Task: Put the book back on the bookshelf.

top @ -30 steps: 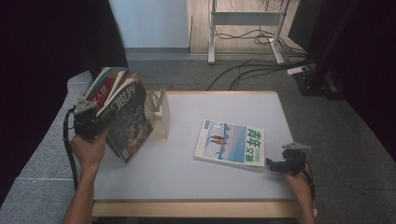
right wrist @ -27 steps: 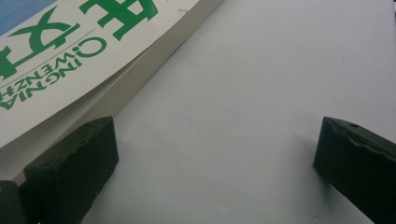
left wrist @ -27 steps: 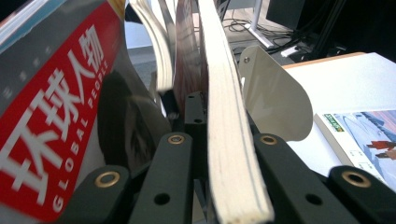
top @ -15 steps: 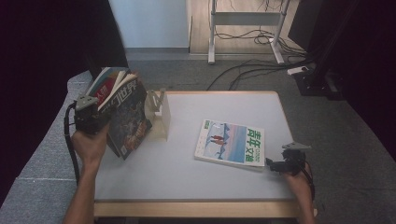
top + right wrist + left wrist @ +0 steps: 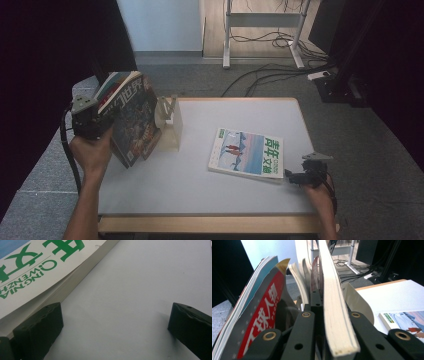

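Magazines (image 5: 131, 117) are being held upright at the table's far-left corner, and the left gripper (image 5: 90, 120) is clamping one of them: in the left gripper view its jaws are sitting close together, pinching a thick cream-edged magazine (image 5: 334, 315) by its lower edge, while a red-covered one (image 5: 259, 332) and several looser ones are fanning out to the left of the jaws. Just right of this bundle, a pale bookend stand (image 5: 169, 122) is standing on the white table (image 5: 190, 185), and the books are leaning close against it.

The right gripper (image 5: 295, 177) is resting low at the near-right, its jaws spread wide and holding nothing, with one pad sitting just beside the near-right corner of the green-and-white magazine (image 5: 246, 154) lying flat on the table; the right gripper view is showing that corner's page block (image 5: 50, 297) right next to the left pad.

Judging from this, the step is steadying the upright stack so the flat magazine can join it. Doing it well probably means keeping the left grip firm and the bundle vertical, so the loose covers are not splaying, while the right jaws are sliding under the flat magazine's corner rather than pushing it away.
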`<state>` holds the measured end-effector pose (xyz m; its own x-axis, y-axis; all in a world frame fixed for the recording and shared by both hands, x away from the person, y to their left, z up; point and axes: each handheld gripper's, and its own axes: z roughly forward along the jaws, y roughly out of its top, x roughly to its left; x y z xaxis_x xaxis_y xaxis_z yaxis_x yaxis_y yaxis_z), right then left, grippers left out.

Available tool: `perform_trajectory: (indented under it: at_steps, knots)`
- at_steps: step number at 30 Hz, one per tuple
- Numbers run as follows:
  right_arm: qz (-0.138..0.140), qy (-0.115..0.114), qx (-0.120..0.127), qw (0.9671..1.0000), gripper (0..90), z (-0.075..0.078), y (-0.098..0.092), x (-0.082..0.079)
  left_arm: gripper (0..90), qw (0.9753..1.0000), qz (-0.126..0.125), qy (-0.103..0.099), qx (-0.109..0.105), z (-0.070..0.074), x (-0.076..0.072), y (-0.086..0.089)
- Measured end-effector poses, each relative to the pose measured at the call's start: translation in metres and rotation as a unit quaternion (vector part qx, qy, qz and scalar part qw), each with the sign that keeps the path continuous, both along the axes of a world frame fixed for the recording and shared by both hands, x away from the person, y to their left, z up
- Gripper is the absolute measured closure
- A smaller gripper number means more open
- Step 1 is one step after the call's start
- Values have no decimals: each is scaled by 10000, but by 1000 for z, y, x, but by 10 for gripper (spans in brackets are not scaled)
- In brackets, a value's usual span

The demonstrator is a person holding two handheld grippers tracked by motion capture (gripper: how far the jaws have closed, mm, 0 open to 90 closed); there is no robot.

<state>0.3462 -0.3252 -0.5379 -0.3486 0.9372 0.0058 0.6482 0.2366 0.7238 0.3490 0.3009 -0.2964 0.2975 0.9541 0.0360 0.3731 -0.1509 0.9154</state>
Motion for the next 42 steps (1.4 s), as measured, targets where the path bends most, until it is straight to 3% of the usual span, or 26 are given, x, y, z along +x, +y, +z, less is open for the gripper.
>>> perform_trajectory:
  at_steps: [8, 19, 31, 35, 42]
  knots:
    - [0, 0, 4, 10000, 0, 0, 0, 0, 829, 9999, -135, 91, -16, -9, 11, -15]
    - [5, -4, 1, 10000, 0, 0, 0, 0, 827, 9995, -115, 270, -107, -44, 18, -16]
    - [5, -7, 0, 10000, 0, 0, 0, 0, 815, 9992, -246, 54, -296, -61, 14, -6]
    - [5, -9, 0, 10000, 0, 0, 0, 0, 711, 9992, -306, 71, -241, -64, 11, -5]
    - [5, -11, -1, 10000, 0, 0, 0, 0, 679, 9987, -348, 75, -369, -80, -3, 2]
